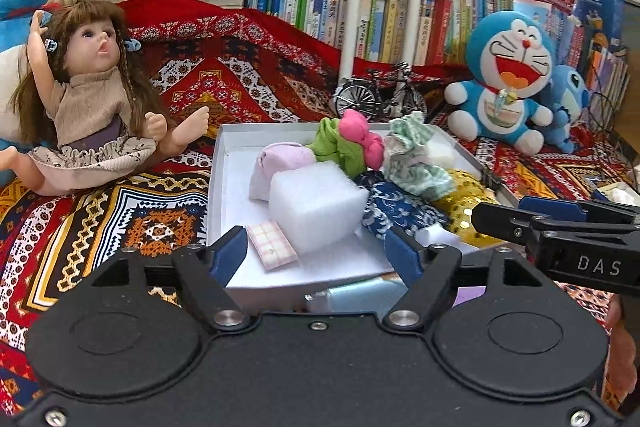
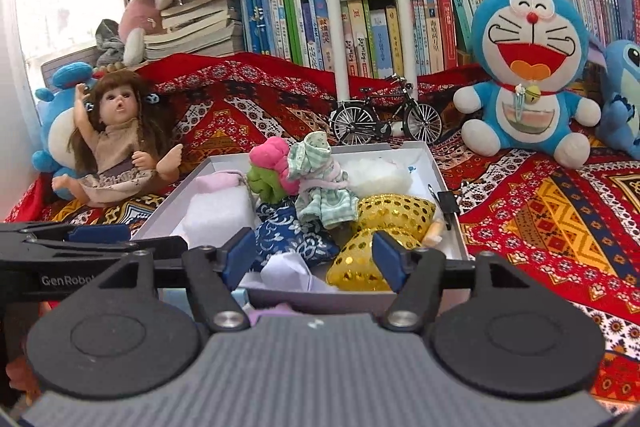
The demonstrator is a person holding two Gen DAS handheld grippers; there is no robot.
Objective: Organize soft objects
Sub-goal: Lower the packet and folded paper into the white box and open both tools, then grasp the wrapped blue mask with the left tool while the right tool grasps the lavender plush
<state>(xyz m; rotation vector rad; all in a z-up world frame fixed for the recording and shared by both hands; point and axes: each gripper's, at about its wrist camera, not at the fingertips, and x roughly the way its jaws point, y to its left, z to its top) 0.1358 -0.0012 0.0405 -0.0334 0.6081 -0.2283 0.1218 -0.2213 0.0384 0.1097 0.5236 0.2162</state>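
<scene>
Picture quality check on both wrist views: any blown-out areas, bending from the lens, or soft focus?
Left wrist view: strong fisheye bending, the bookshelf curves across the top; the white foam block is bright and slightly soft-edged. Right wrist view: the window at upper left is blown out to near white; corners are vignetted dark; the blue cat plush is sharp and evenly lit.

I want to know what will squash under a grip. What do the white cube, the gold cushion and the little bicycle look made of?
White cube: looks like open-cell foam, matte, with fuzzy, grainy edges; probably compressible.
Gold cushion: fabric covered in shiny round sequins that glint, plump and creased, so apparently stuffed.
Little bicycle: seems metal, with thin wire spokes and a dark glossy frame; rigid, though painted plastic cannot be ruled out.
</scene>
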